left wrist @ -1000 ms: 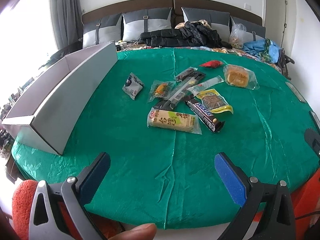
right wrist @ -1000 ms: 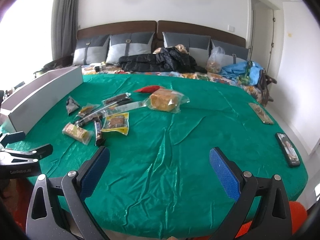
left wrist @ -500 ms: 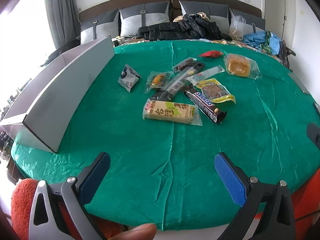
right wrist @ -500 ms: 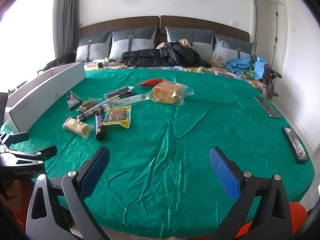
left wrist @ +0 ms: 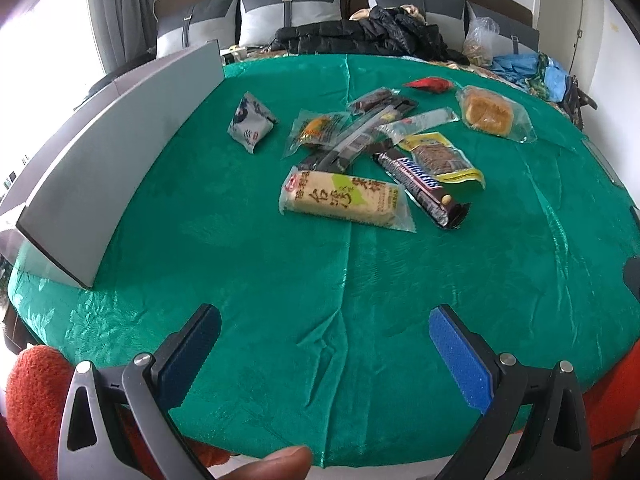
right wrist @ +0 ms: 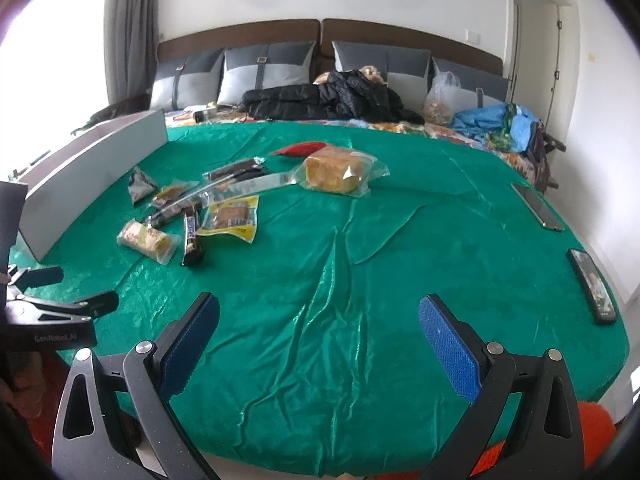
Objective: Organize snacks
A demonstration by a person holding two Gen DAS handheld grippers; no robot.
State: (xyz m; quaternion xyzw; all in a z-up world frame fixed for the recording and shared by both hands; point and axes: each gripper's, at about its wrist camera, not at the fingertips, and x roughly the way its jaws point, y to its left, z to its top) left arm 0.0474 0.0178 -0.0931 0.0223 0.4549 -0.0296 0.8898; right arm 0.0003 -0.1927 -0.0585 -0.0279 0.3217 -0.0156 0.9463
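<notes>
- Nearest, the left gripper [left wrist: 324, 354] and right gripper [right wrist: 318, 338] are held with jaws spread wide and empty over the near edge of the green surface [left wrist: 280, 272].
- Farther in, the snacks [left wrist: 372, 148] lie clustered; the rice-cake pack [left wrist: 344, 198] is nearest and best approached flat-on.
- At far left, the grey box [left wrist: 120, 132] is judged the destination.

- A green cloth [left wrist: 280, 280] covers the round table under the left gripper [left wrist: 324, 344].
- Ahead of its fingers, slightly right, a heap of snacks: a cake bar [left wrist: 344, 198], a Snickers bar [left wrist: 420, 182], a yellow packet [left wrist: 440, 158].
- Far left, a grey box [left wrist: 120, 136].
- Two phones [right wrist: 592, 286] lie right of the right gripper [right wrist: 318, 332].
</notes>
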